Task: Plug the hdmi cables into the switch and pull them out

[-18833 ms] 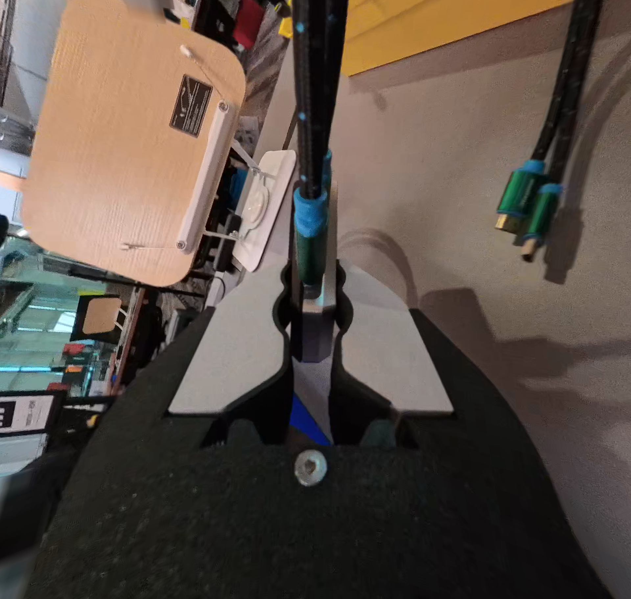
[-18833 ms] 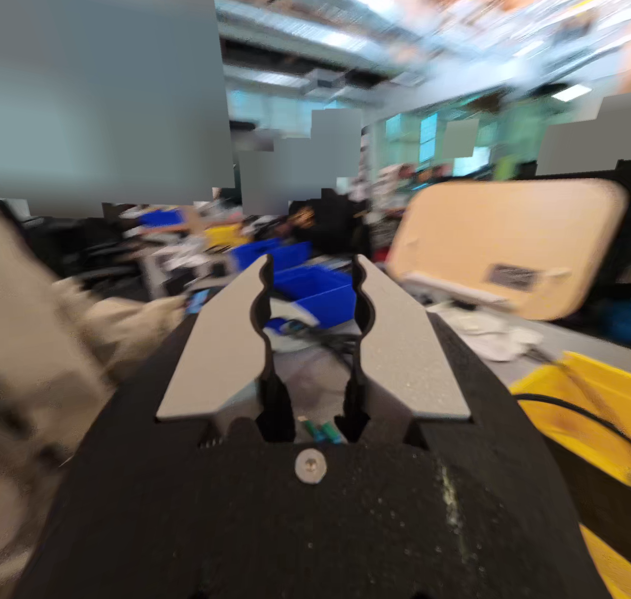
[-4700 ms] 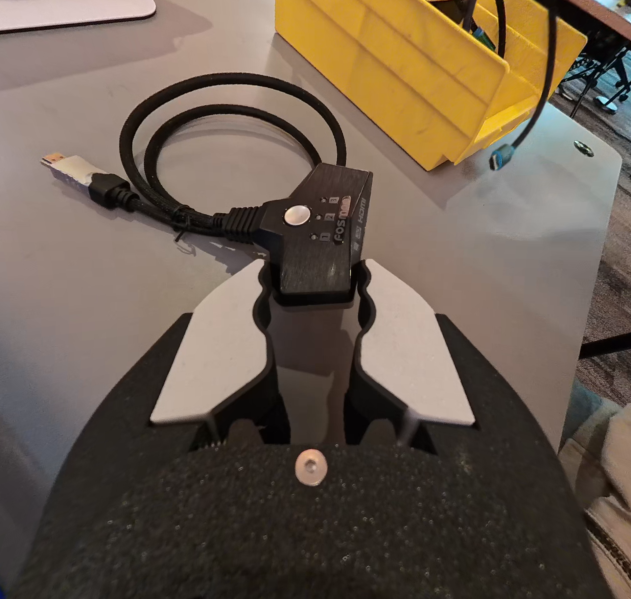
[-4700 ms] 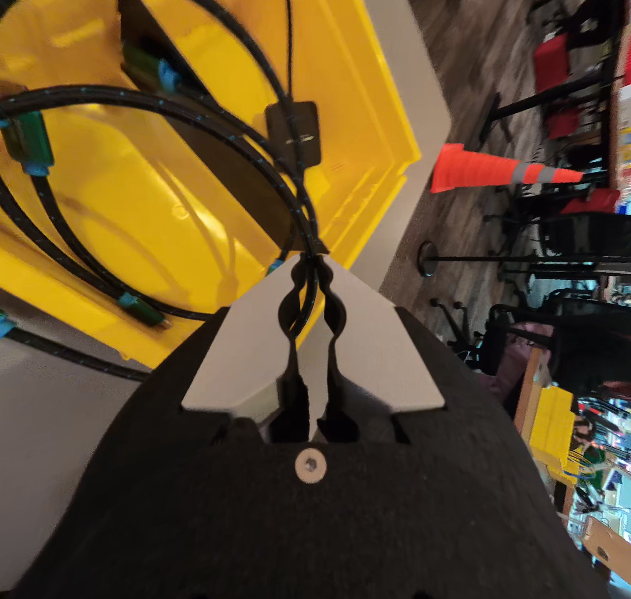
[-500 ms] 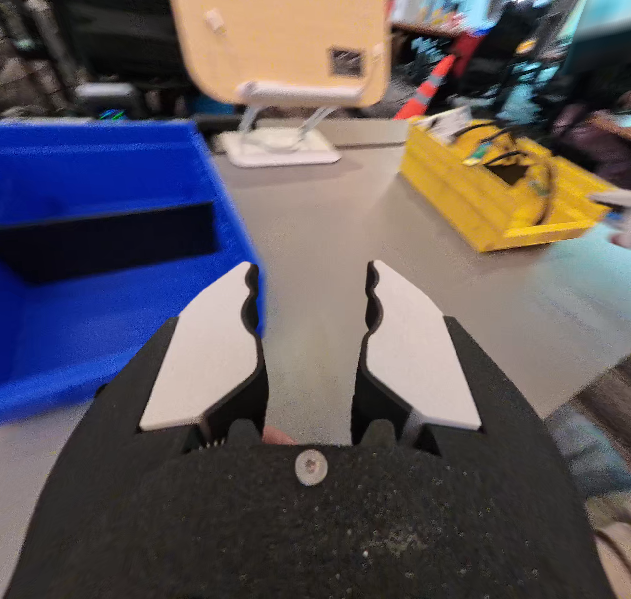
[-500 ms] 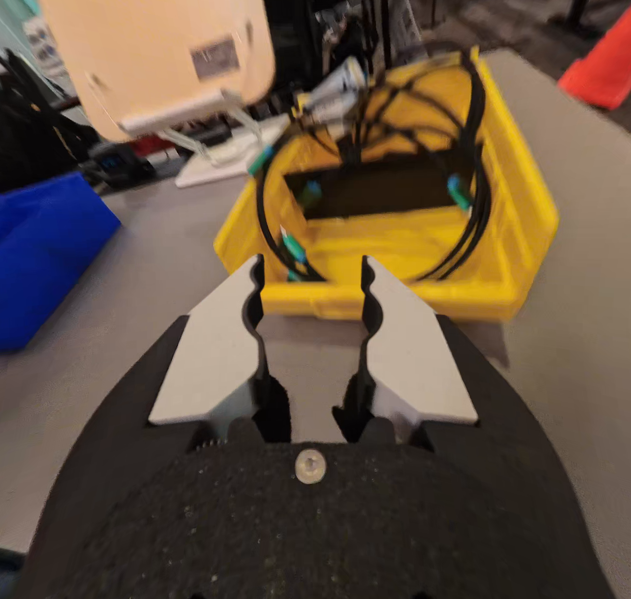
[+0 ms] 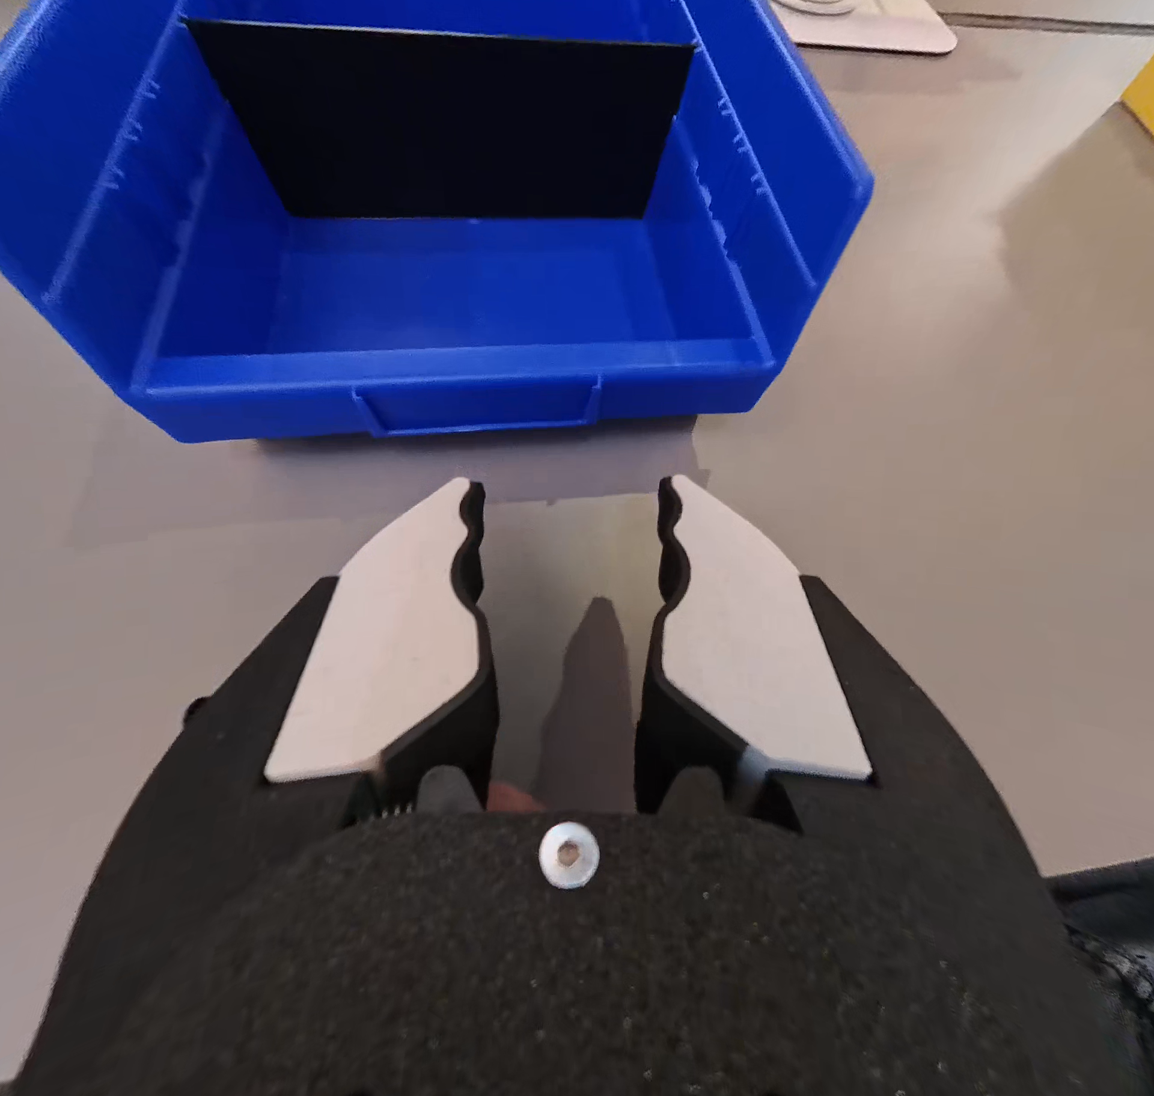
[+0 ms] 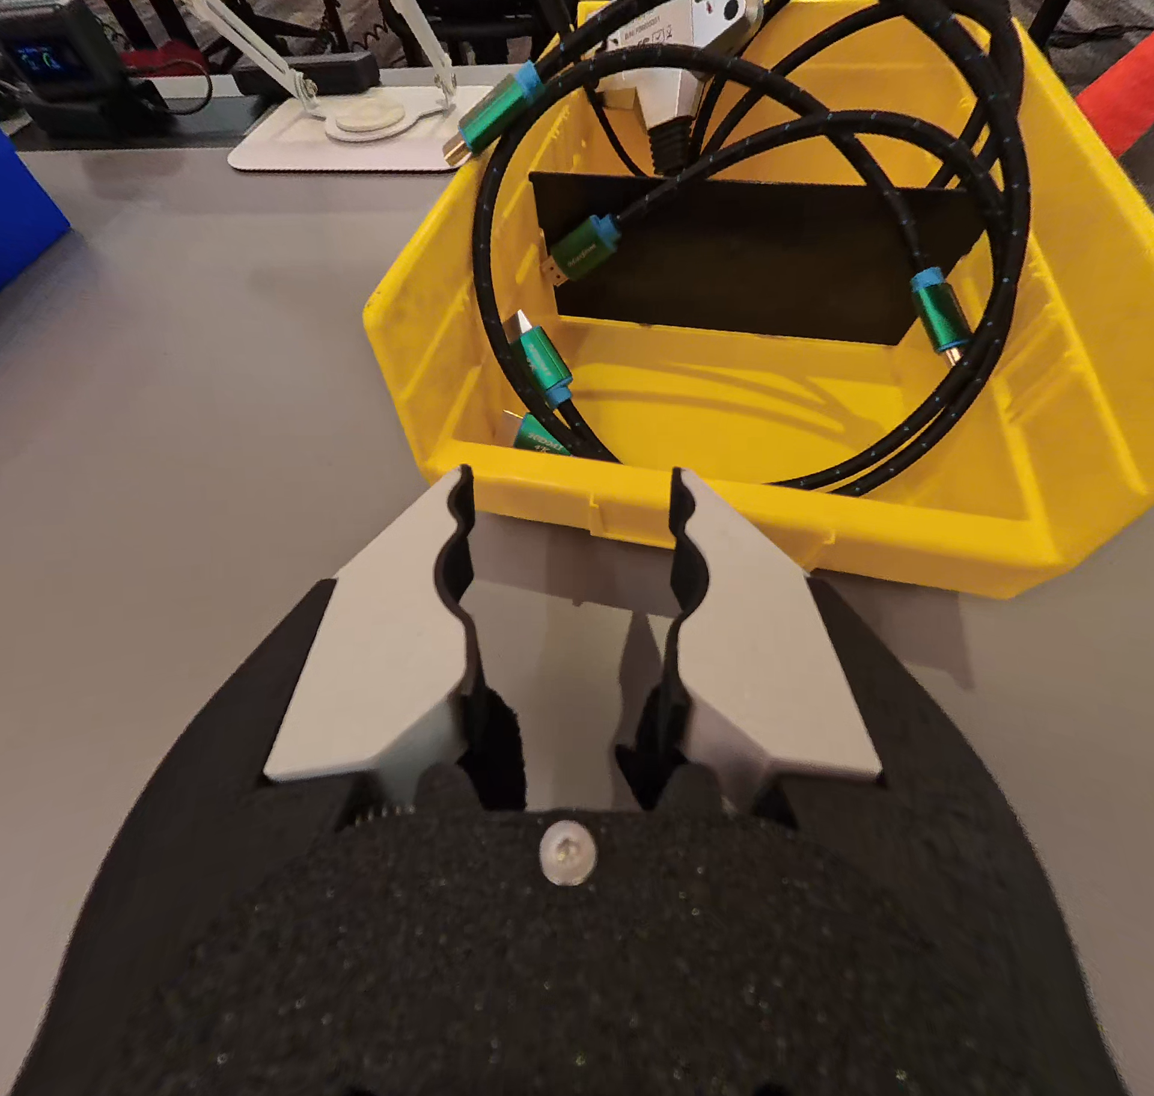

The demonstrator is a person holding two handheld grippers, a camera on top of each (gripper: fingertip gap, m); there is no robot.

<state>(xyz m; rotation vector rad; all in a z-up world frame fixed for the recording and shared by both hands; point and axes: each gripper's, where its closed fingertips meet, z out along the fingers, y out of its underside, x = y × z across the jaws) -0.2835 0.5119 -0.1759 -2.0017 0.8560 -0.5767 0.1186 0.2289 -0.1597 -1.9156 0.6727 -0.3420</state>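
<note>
Left gripper (image 7: 569, 491) sits low centre in the left wrist view, jaws spread wide, nothing between them, only bare grey table (image 7: 937, 379) showing in the gap. Just beyond the fingertips, upper centre of the frame, is a blue bin (image 7: 156, 204); its near compartment holds nothing, and a black divider (image 7: 449, 123) crosses it farther back. White stand base (image 7: 862, 10) lies in the upper right corner, and a sliver of yellow shows at the right edge.

Right gripper (image 8: 569, 479) is likewise wide apart and holds nothing, low centre in the right wrist view, tips just short of the near wall of a yellow bin (image 8: 718, 516). HDMI cables (image 8: 1005, 204) are coiled inside that bin, black braided, with green plugs (image 8: 584, 251) and blue collars; one plug pokes out over the bin's upper left rim. Switch (image 8: 674, 35) is at the top centre of the frame, a light-coloured body resting at the back of the bin with cable loops across it; no plug looks seated in it, though the ports are not visible. A black divider (image 8: 749, 254) crosses this bin too. White stand (image 8: 356, 123) sits upper left on the table (image 8: 187, 379), with a blue bin edge (image 8: 25, 216) at the far left.
</note>
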